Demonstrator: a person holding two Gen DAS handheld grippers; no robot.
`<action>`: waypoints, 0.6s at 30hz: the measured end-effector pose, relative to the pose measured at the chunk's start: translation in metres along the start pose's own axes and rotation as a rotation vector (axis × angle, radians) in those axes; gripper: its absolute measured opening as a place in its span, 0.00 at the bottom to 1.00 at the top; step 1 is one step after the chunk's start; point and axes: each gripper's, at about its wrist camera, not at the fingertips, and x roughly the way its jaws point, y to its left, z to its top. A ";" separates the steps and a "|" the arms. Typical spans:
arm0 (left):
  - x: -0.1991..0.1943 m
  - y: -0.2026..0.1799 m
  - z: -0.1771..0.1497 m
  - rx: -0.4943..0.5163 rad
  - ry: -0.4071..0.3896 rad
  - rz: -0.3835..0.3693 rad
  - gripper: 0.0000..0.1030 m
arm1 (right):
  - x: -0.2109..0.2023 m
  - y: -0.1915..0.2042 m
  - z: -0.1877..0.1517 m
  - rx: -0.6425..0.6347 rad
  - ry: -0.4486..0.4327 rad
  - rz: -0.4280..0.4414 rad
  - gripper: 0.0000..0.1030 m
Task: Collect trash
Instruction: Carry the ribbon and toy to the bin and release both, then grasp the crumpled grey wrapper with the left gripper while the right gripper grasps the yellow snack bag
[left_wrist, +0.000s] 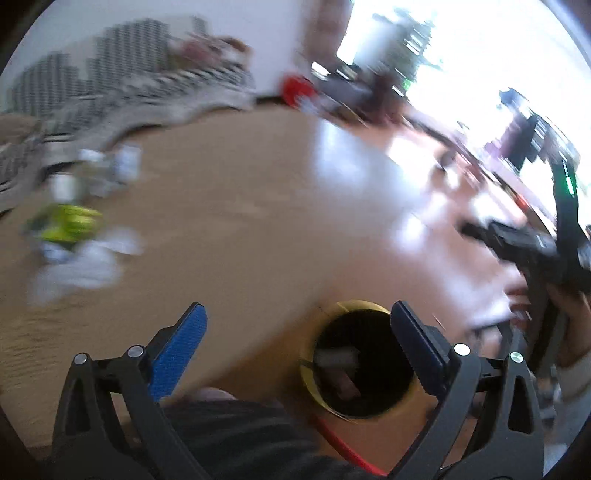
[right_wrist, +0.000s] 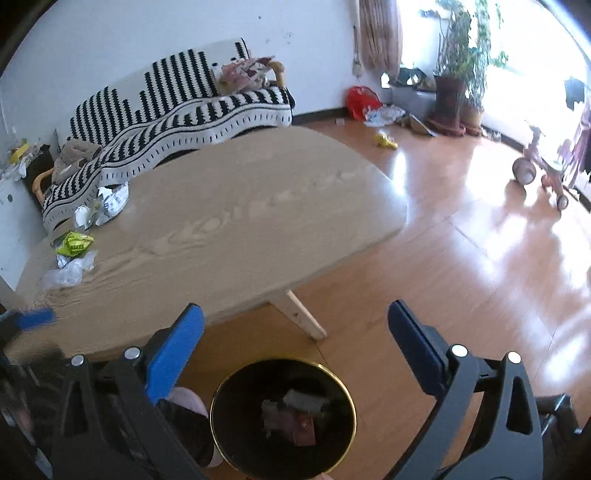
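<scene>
Both grippers hang above the bin (right_wrist: 282, 413), a round black container with a gold rim standing on the floor just off the near edge of the counter (right_wrist: 236, 206); the right gripper (right_wrist: 295, 343) has its fingers wide apart with nothing between them, and the left gripper (left_wrist: 297, 339), seen through heavy blur, likewise has its fingers spread and empty. No earlier view is on hand, so I judge only from how things lie: several scraps already rest in the bottom of the bin, pale and reddish pieces, so part of the collecting looks done.

What is left sits at the far left end of the counter, well apart from the bin: a yellow-green wrapper (right_wrist: 74, 245), a clear crumpled plastic piece (right_wrist: 68, 273) just beside it toward the near side, and a white-and-blue crumpled bag (right_wrist: 110, 201) farther back near the striped sofa (right_wrist: 177, 110); the rest of the counter surface shows no litter. More rubbish lies on the floor by the far wall, near a red bag (right_wrist: 360, 101), though whether that belongs to the job I cannot say.

The yellow-green wrapper is crumpled but roughly oblong, its long axis running across the picture and tilting slightly up to the right; its printed face is turned upward. The clear plastic piece stretches along the same line; the bin's mouth opens straight up.
</scene>
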 end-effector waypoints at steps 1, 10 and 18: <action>-0.008 0.018 0.003 -0.026 -0.014 0.044 0.94 | 0.007 0.010 0.004 -0.018 0.007 0.021 0.94; -0.040 0.194 -0.011 -0.286 0.021 0.280 0.94 | 0.071 0.138 0.043 -0.160 0.046 0.184 0.94; -0.030 0.271 0.010 -0.374 0.008 0.343 0.94 | 0.108 0.266 0.073 -0.312 0.058 0.328 0.94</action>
